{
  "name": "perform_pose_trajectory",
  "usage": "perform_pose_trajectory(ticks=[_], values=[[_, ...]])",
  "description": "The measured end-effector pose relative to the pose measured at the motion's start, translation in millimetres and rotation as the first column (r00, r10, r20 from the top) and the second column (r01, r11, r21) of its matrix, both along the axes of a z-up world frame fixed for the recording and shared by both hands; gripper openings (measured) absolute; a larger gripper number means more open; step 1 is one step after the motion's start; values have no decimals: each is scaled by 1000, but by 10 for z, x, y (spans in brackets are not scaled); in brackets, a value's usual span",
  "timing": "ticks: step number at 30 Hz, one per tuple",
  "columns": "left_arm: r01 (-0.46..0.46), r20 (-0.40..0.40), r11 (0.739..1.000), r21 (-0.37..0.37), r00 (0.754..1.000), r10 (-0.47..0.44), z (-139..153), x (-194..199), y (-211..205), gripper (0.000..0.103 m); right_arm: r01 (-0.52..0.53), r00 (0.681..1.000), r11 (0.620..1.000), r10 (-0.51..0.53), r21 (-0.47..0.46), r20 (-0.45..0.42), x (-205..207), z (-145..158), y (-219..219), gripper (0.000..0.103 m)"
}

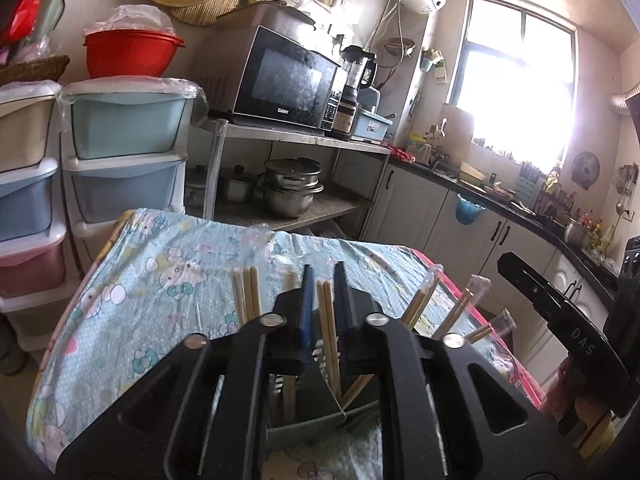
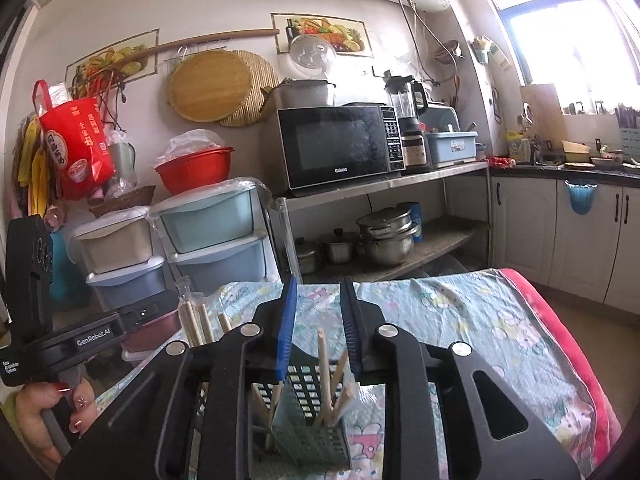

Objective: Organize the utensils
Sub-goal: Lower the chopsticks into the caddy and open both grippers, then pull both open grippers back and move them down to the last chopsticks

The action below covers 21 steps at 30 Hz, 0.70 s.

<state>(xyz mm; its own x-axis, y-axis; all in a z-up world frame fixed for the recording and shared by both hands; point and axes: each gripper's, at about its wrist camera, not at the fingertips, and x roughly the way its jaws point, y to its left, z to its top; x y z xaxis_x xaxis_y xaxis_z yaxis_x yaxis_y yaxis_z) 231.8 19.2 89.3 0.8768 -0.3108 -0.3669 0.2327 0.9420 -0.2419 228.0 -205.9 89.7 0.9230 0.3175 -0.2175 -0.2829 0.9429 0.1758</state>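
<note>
Through my left wrist camera, my left gripper (image 1: 322, 276) hangs over the utensil holder (image 1: 320, 420), a grey-green perforated caddy that sits on the cartoon-print cloth (image 1: 160, 280) covering the table, toward its near edge. The blue-padded fingers (image 1: 307, 304) stand a little apart with a pair of wooden chopsticks (image 1: 329, 336) upright between them; the fisheye leaves me unsure whether the pads actually touch the sticks, so I cannot tell if I am clamped on them. More chopsticks (image 1: 247, 292) rise from the holder's left side, and several plastic-sleeved chopsticks (image 1: 460, 312) lean out toward the right edge of the table. My right gripper's body shows at the right border.

Through my right wrist camera, my right gripper (image 2: 318, 304) is poised above the same holder (image 2: 308, 412), its fingers (image 2: 287, 332) spread and holding nothing. A few chopsticks (image 2: 325, 376) stand tilted in the compartment below the gap, not touching either pad. Sleeved chopsticks (image 2: 192, 320) poke up at the holder's left. My left hand (image 2: 52, 412), nails painted red, grips the left tool's handle at the left border. Behind the table stand a microwave (image 2: 340, 144) on a steel shelf and stacked plastic drawers (image 2: 212, 232).
</note>
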Motion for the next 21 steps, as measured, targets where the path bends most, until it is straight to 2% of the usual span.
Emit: perform_pose_trajectory(ticks=[3, 7, 9, 13, 21], values=[[-2, -15, 1000, -2, 1000, 2, -24, -32, 7, 25, 5, 1000, 1000, -5, 4, -16, -42, -26, -29, 26], [-5, -25, 1000, -3, 1000, 5, -52, -83, 16, 33, 6, 1000, 1000, -6, -9, -29, -104, -64, -37, 30], [-13, -29, 1000, -3, 999, 13, -66, -106, 32, 43, 6, 999, 1000, -7, -20, -35, -133, -83, -38, 30], [-29, -38, 1000, -8, 999, 29, -92, -145, 79, 54, 8, 999, 999, -9, -34, -45, -210, -115, -39, 33], [-41, -55, 999, -20, 998, 40, -142, -289, 142, 81, 13, 998, 999, -16, -50, -57, -351, -130, -52, 44]])
